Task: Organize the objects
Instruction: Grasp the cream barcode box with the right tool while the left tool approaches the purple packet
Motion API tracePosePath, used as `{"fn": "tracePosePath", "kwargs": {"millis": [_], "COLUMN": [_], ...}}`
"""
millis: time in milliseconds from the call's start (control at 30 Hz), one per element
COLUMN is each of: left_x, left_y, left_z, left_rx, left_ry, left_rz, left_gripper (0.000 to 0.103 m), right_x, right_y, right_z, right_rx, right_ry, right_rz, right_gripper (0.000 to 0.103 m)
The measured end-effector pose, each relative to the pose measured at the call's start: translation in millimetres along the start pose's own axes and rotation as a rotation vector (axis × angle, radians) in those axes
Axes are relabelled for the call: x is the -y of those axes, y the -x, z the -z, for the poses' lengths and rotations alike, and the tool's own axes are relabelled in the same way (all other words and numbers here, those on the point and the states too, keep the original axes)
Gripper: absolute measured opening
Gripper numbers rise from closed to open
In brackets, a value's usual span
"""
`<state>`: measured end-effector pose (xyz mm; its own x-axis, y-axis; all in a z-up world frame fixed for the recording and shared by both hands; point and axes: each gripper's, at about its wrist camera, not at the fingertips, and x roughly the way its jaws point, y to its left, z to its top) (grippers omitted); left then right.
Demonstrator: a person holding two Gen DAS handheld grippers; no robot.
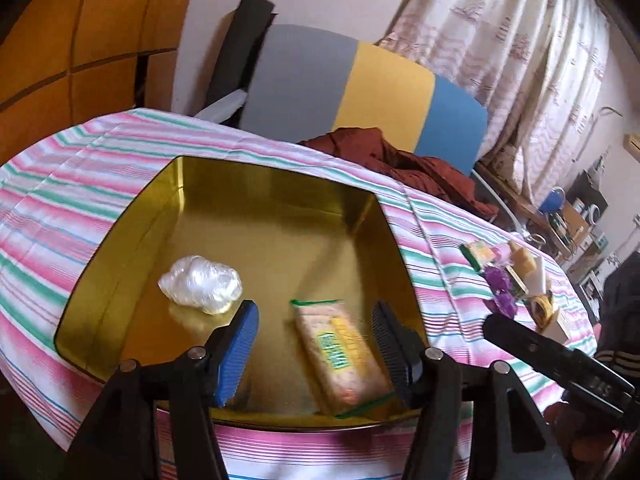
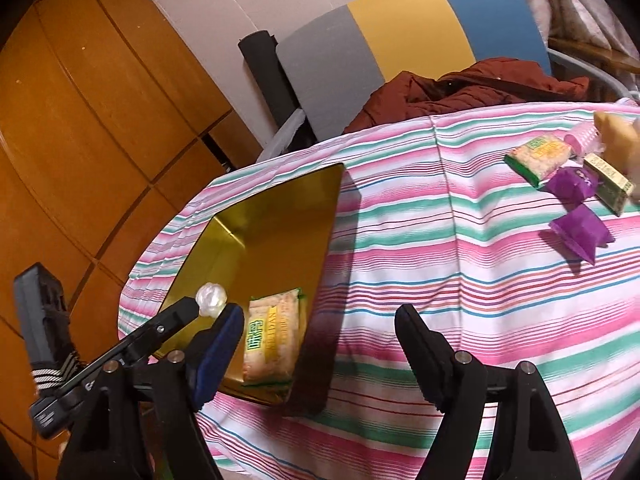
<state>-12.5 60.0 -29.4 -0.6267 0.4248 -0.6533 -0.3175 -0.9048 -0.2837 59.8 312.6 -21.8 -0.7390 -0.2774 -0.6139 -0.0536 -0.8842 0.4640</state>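
Observation:
A gold tin box (image 1: 280, 184) sits on the striped tablecloth; it also shows in the right wrist view (image 2: 256, 216). Inside lie a white wrapped sweet (image 1: 202, 283) (image 2: 212, 300) and a cracker packet with a green label (image 1: 340, 356) (image 2: 272, 340). My left gripper (image 1: 314, 344) is open over the box's near side, the packet lying between its fingers, apart from them. My right gripper (image 2: 320, 344) is open and empty above the cloth, right of the box. A pile of snacks (image 1: 516, 276) lies at the far right: a cracker packet (image 2: 538, 156) and purple sweets (image 2: 580, 232).
A grey, yellow and blue chair back (image 1: 360, 92) with a dark red jacket (image 1: 400, 160) stands behind the table. A wooden cabinet (image 2: 80, 120) is at the left. Curtains (image 1: 520, 40) and a cluttered shelf (image 1: 572, 216) are at the right.

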Motion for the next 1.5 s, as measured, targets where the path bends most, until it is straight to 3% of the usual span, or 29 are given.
{"fn": "tracePosePath", "kwargs": {"millis": [533, 867, 1033, 1167, 1267, 1500], "left_x": [64.7, 102.2, 118.8, 126.1, 130.5, 141.0], "left_y": [1.4, -6.4, -8.4, -11.1, -13.2, -13.6], "left_z": [14.0, 30.6, 39.8, 44.1, 47.3, 52.2], "left_rx": [-0.036, -0.097, -0.125, -0.145, -0.158, -0.174], "left_ry": [-0.154, -0.224, -0.256, -0.27, -0.274, -0.302], "left_rz": [0.107, 0.179, 0.205, 0.218, 0.222, 0.235], "left_gripper": [0.06, 0.06, 0.06, 0.06, 0.06, 0.06], "right_x": [49.0, 122.3, 157.1, 190.7, 220.5, 260.0], "right_y": [19.6, 66.1, 93.2, 113.2, 111.6, 98.1], "right_z": [-0.5, -14.0, -23.3, -36.8, -49.1, -56.8], "right_rx": [0.043, 0.166, 0.239, 0.306, 0.253, 0.189], "right_ry": [-0.071, -0.174, -0.193, -0.235, -0.26, -0.257], "right_rz": [0.125, 0.385, 0.57, 0.746, 0.831, 0.879], "right_gripper": [0.079, 0.084, 0.085, 0.095, 0.095, 0.095]}}
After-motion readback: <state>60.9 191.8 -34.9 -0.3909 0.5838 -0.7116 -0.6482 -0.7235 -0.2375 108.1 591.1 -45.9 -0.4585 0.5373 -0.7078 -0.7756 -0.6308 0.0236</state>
